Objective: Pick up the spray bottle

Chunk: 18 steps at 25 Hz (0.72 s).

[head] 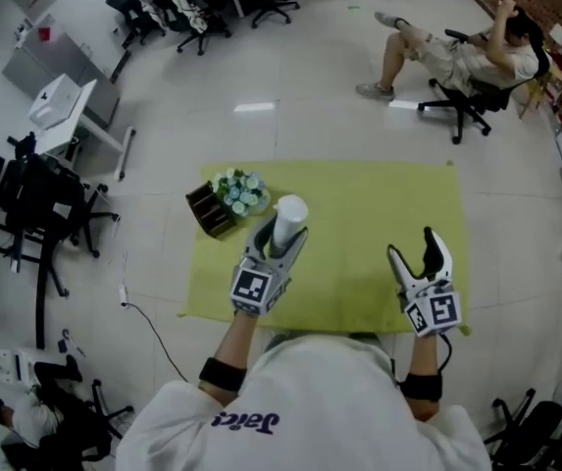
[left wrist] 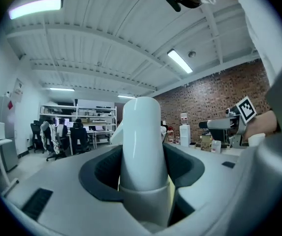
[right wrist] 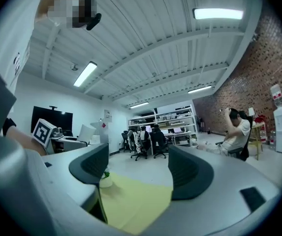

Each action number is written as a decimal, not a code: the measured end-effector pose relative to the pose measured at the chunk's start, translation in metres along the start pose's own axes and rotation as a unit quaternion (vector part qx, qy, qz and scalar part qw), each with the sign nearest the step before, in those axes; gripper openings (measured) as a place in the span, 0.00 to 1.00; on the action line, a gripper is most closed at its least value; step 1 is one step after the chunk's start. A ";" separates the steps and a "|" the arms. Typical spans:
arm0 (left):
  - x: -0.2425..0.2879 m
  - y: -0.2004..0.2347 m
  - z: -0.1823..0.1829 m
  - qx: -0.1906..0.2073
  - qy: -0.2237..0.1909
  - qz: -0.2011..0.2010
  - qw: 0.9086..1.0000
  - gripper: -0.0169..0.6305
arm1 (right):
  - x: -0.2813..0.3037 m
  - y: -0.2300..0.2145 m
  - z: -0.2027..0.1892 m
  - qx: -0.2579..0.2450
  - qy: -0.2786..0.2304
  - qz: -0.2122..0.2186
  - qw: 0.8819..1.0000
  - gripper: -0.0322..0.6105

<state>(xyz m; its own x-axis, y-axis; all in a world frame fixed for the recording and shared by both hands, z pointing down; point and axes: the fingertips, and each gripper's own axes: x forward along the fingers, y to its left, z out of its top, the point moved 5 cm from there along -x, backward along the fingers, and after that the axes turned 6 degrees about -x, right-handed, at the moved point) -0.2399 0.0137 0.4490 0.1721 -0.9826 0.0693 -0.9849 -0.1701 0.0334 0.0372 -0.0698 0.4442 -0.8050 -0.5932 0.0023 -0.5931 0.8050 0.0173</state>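
My left gripper [head: 281, 235] is shut on the white spray bottle [head: 288, 218], held up above the yellow mat [head: 369, 214]. In the left gripper view the bottle [left wrist: 141, 141] stands upright between the dark pads [left wrist: 101, 173], its rounded white top rising well past them; the left gripper [left wrist: 141, 168] points level. My right gripper [head: 418, 253] is over the mat's right side, open, with nothing in it. The right gripper view shows the right gripper [right wrist: 136, 173] with only the mat [right wrist: 131, 200] and the room between its pads.
A brown box [head: 210, 209] and a small potted plant [head: 239, 192] stand at the mat's far left corner; the pot [right wrist: 105, 180] also shows in the right gripper view. A person sits on an office chair [head: 462, 101] at the far right. Desks and chairs [head: 55, 204] line the left.
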 end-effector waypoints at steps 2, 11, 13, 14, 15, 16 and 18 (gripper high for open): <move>-0.022 0.008 -0.004 -0.004 -0.009 0.010 1.000 0.42 | 0.008 0.017 -0.002 -0.007 0.002 0.005 1.000 0.66; -0.087 0.049 -0.018 -0.026 -0.033 0.061 0.997 0.42 | 0.040 0.075 -0.015 -0.030 0.020 0.004 0.999 0.66; -0.091 0.048 -0.018 -0.039 -0.032 0.068 0.996 0.42 | 0.044 0.081 -0.015 -0.037 0.020 0.009 0.999 0.66; -0.091 0.047 -0.019 -0.044 -0.032 0.071 0.996 0.42 | 0.045 0.082 -0.015 -0.039 0.021 0.011 0.999 0.66; -0.091 0.046 -0.019 -0.047 -0.033 0.072 0.996 0.42 | 0.046 0.084 -0.015 -0.040 0.022 0.012 0.999 0.66; -0.091 0.045 -0.021 -0.048 -0.034 0.071 0.996 0.42 | 0.047 0.085 -0.015 -0.040 0.023 0.012 0.999 0.65; -0.092 0.043 -0.024 -0.047 -0.039 0.065 0.996 0.42 | 0.048 0.087 -0.014 -0.039 0.026 0.008 0.999 0.64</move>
<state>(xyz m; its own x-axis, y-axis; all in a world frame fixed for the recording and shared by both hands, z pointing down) -0.2977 0.0984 0.4676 0.0368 -0.9993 0.0022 -0.9919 -0.0362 0.1218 -0.0531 -0.0284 0.4601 -0.8120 -0.5811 0.0547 -0.5752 0.8126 0.0940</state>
